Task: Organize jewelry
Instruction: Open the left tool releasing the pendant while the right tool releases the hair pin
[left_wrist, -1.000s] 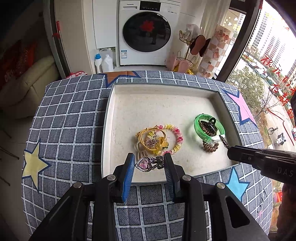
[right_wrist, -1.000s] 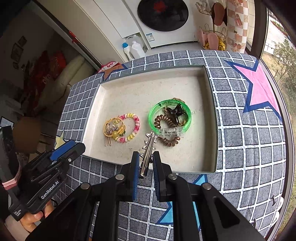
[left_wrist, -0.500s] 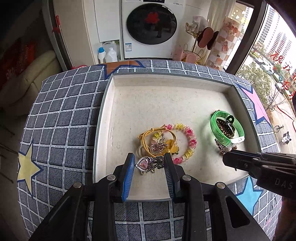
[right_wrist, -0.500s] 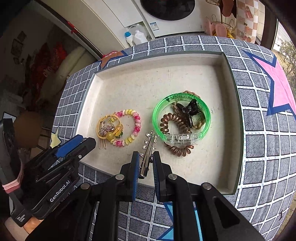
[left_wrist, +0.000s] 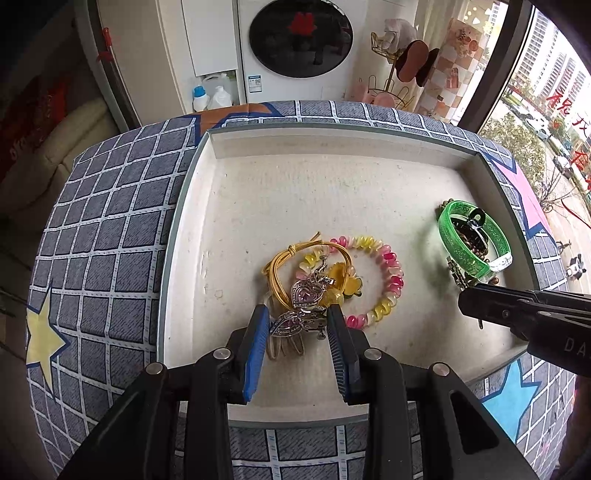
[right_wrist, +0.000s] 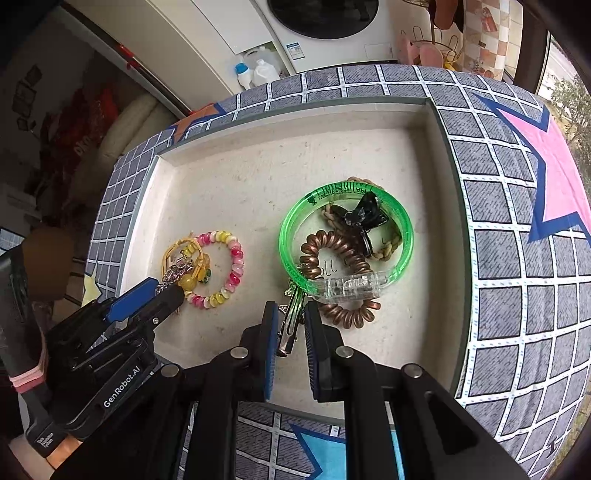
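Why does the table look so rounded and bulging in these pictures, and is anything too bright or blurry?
Left wrist view: fisheye lens bends the straight-sided cream tray and checked blue tablecloth; the window at right is washed out. Right wrist view: same bulge, corners dark, soft daylight with faint shadows; the translucent green bangle stays sharp.

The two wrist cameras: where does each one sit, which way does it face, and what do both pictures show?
Left wrist view: sits on the left claw, faces forward over the shallow cream tray; its blue-padded fingers grip a silver heart-shaped hair clip.
Right wrist view: sits on the right claw, faces the same tray from the right; its fingers grip a silver toothed hair clip.
Shared: the tray, the pink-and-yellow beaded bracelet, the translucent green bangle, and each other's claw.
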